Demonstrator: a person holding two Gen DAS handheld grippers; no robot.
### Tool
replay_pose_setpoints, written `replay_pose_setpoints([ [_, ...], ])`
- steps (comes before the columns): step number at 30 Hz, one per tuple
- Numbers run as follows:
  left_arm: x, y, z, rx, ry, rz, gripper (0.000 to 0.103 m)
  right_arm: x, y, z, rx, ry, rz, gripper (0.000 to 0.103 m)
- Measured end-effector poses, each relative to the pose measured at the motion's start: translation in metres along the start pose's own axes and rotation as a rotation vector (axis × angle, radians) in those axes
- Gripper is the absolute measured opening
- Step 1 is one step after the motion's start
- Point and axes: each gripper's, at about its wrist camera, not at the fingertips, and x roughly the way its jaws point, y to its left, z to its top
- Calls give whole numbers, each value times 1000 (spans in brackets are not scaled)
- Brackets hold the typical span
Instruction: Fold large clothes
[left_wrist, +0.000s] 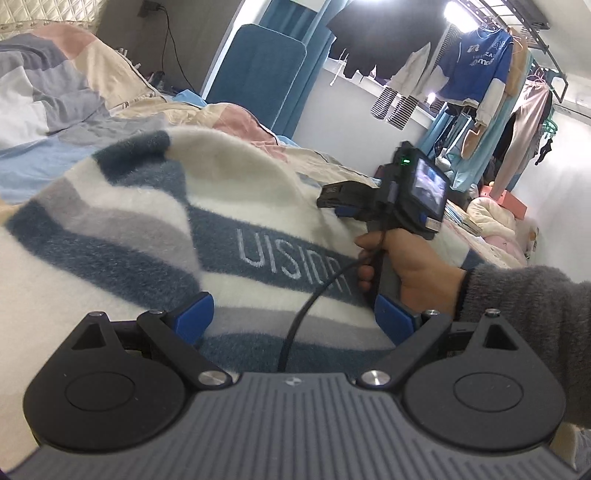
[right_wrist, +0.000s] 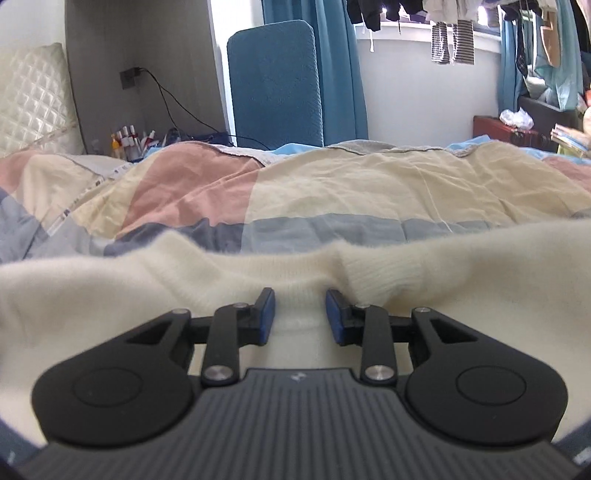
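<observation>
A fuzzy striped sweater (left_wrist: 155, 221), cream, blue and grey with pale lettering, lies on the bed. My left gripper (left_wrist: 295, 317) is open, its blue pads (left_wrist: 195, 314) spread wide just above the sweater's striped front. My right gripper (right_wrist: 300, 314) shows in the left wrist view (left_wrist: 332, 195) held in a hand at the sweater's far right edge. In the right wrist view its jaws stand partly open with a fold of the cream ribbed edge (right_wrist: 295, 273) between the blue pads (right_wrist: 267, 310), which do not press on it.
The sweater rests on a patchwork duvet (right_wrist: 332, 184) of pink, cream and blue. A blue upholstered panel (right_wrist: 273, 77) and curtains stand behind the bed. Clothes hang on a rack (left_wrist: 480, 62) at the right. Bottles (right_wrist: 125, 144) sit by the headboard.
</observation>
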Motion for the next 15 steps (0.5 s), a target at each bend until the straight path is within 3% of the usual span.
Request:
replay_pose_setpoints([
  [4, -1, 3, 2, -21, 8, -28, 96, -18, -8, 5, 9, 17, 47, 34],
  [7, -9, 3, 5, 8, 17, -110, 96, -47, -18, 6, -18, 26, 73, 34],
  [11, -26, -1, 10, 9, -6, -173, 96, -91, -35, 13, -84, 20, 57, 34],
  [15, -44, -9, 5, -7, -26, -176, 96, -152, -54, 23, -107, 3, 25, 34],
])
